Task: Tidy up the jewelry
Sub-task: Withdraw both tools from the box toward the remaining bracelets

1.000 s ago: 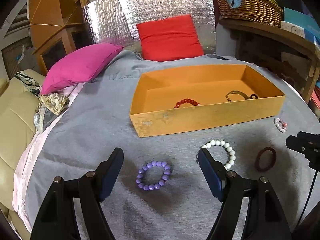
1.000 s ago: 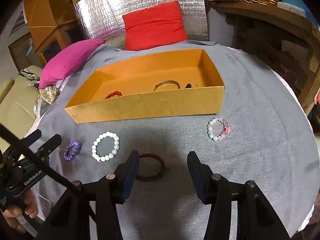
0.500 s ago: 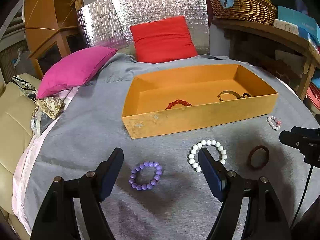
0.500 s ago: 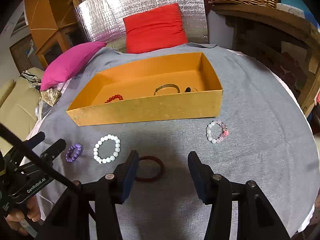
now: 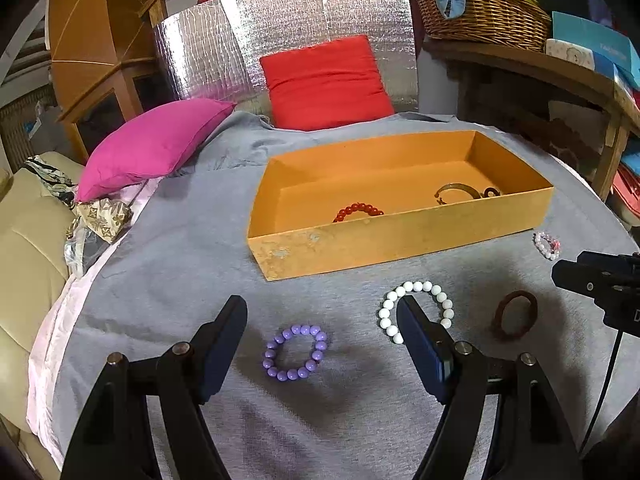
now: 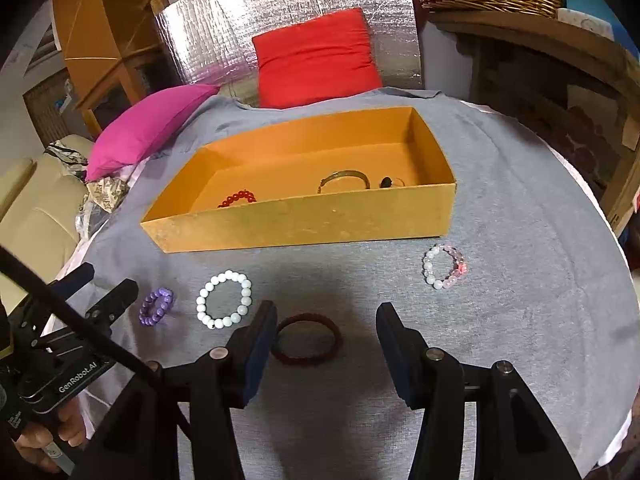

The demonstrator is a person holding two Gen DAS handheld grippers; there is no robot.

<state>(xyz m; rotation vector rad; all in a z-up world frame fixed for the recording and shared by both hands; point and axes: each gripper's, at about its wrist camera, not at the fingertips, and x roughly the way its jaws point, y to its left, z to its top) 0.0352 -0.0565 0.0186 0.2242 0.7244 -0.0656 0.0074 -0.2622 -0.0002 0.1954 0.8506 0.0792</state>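
An orange box [image 5: 400,240] [image 6: 304,222] stands on the grey cloth and holds a red bead bracelet [image 5: 358,211] [image 6: 237,198], a metal bangle [image 5: 456,190] [image 6: 343,179] and a small dark ring [image 6: 387,181]. In front of it lie a purple bead bracelet [image 5: 295,352] [image 6: 157,306], a white bead bracelet [image 5: 416,308] [image 6: 224,305], a dark red band [image 5: 515,314] [image 6: 307,343] and a pink-white bracelet [image 5: 547,245] [image 6: 445,266]. My left gripper [image 5: 322,318] is open above the purple bracelet. My right gripper [image 6: 326,322] is open above the dark red band.
A pink pillow [image 5: 152,146] and a red pillow [image 5: 326,82] lie at the back of the cloth. A beige sofa [image 5: 28,264] is on the left. A wooden shelf with a wicker basket [image 5: 484,8] stands at the right.
Both grippers have drawn back and shifted a little; the bracelets sit slightly farther ahead in both views. Nothing was picked up; both stay open.
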